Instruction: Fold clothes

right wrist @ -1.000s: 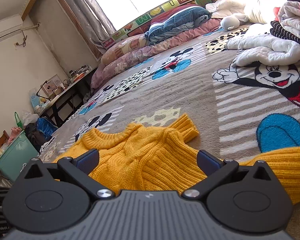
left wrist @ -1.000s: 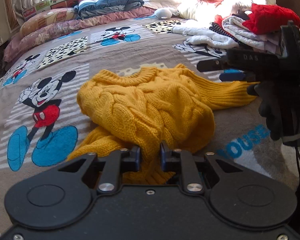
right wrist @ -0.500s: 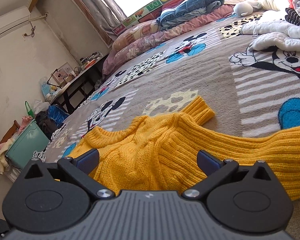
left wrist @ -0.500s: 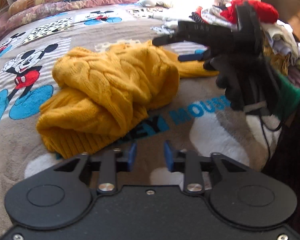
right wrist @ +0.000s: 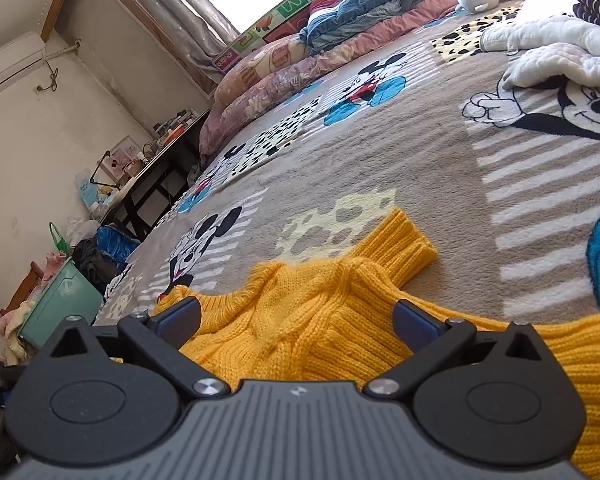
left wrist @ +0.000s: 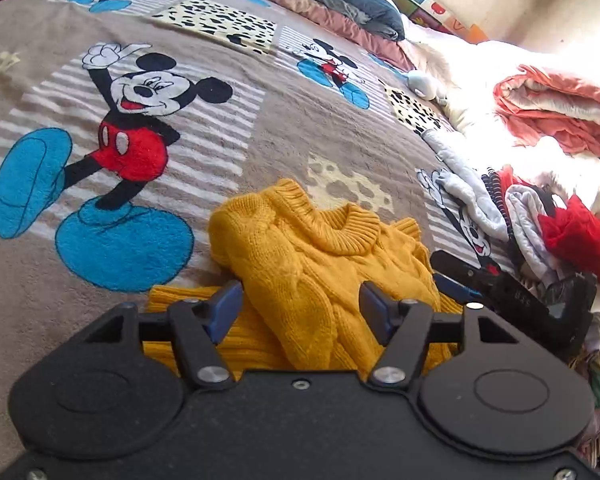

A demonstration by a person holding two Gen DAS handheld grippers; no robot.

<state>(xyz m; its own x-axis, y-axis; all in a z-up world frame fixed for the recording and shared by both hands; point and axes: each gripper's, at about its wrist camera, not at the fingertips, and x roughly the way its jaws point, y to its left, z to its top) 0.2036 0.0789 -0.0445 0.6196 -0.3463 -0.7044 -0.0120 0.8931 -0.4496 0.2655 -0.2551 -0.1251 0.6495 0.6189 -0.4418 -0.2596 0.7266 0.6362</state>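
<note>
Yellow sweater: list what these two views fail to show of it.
- Yellow sweater, left wrist view: its lower body and hem are hidden behind the left gripper, whose jaws have just been opening and stand clear of the knit.
- Right wrist view: the long sleeve runs off the right edge, so its cuff is cut off.
- Right wrist view: the near part is hidden behind the open right gripper.

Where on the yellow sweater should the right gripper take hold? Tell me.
Judging by its pose: the ribbed cuff of the yellow sweater, lying flat and free on the blanket. Come from above its open end with the right gripper, which is open.
</note>
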